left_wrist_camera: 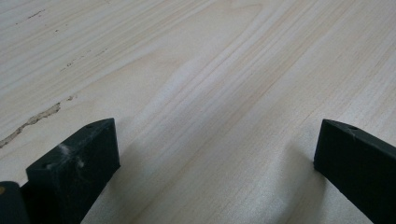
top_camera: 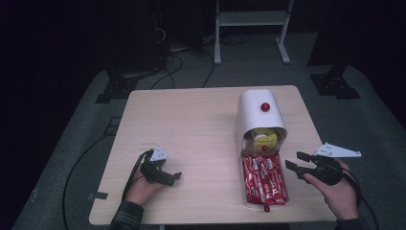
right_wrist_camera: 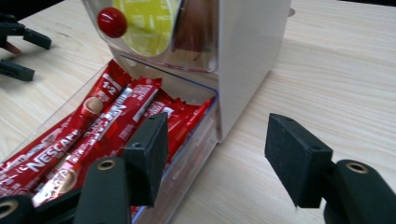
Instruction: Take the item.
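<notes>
Left gripper (top_camera: 168, 176) at 7 o'clock on table (top_camera: 191, 124), jaws wide, right gripper (top_camera: 296, 164) at 4 o'clock, jaws wide beside drawer (top_camera: 264, 184) of red sachets (right_wrist_camera: 98, 123), white dispenser (top_camera: 258, 117) at 1 o'clock

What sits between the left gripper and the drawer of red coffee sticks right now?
Nothing: in the high view only bare wooden table separates the left gripper from the pulled-out drawer of red Nescafe sticks.

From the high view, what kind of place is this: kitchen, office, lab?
Likely a lab recording setup: a lone wooden table in a dark room, cables on the grey floor, a metal stand behind.
</notes>
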`<state>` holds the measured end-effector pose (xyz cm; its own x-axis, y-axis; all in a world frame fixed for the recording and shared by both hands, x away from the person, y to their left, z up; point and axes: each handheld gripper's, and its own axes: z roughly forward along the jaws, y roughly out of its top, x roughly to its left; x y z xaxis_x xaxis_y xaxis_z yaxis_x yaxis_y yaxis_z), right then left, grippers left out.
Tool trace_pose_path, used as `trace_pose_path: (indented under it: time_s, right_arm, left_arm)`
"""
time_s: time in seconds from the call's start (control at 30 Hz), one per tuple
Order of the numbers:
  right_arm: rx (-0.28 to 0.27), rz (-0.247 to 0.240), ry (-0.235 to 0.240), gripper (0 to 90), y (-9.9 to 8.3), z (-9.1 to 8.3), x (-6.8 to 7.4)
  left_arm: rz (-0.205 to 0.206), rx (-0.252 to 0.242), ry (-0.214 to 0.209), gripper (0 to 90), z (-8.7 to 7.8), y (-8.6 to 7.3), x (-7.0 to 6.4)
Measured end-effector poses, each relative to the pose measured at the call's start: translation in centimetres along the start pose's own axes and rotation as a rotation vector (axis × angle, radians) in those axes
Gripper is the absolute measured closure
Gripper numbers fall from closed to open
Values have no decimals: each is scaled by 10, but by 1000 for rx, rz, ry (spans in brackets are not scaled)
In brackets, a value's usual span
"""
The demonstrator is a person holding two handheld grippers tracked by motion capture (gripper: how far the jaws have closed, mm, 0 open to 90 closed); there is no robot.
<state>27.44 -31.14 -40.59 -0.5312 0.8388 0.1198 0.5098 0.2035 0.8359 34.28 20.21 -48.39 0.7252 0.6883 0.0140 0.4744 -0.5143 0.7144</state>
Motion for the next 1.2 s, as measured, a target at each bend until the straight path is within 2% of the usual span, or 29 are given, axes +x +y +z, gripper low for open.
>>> trace_pose_path:
  time_s: [0.47, 0.8, 1.2]
  right_arm:
    - [-4, -27, 58, 447, 6, 2, 18]
    - [17, -54, 102, 472, 6, 12, 35]
    - [48, -69, 145, 485, 3, 26, 47]
  left_arm:
    - [1, 3, 0, 0, 0, 0, 0]
    - [1, 3, 0, 0, 0, 0, 0]
    - [0, 0, 0, 0, 0, 0, 0]
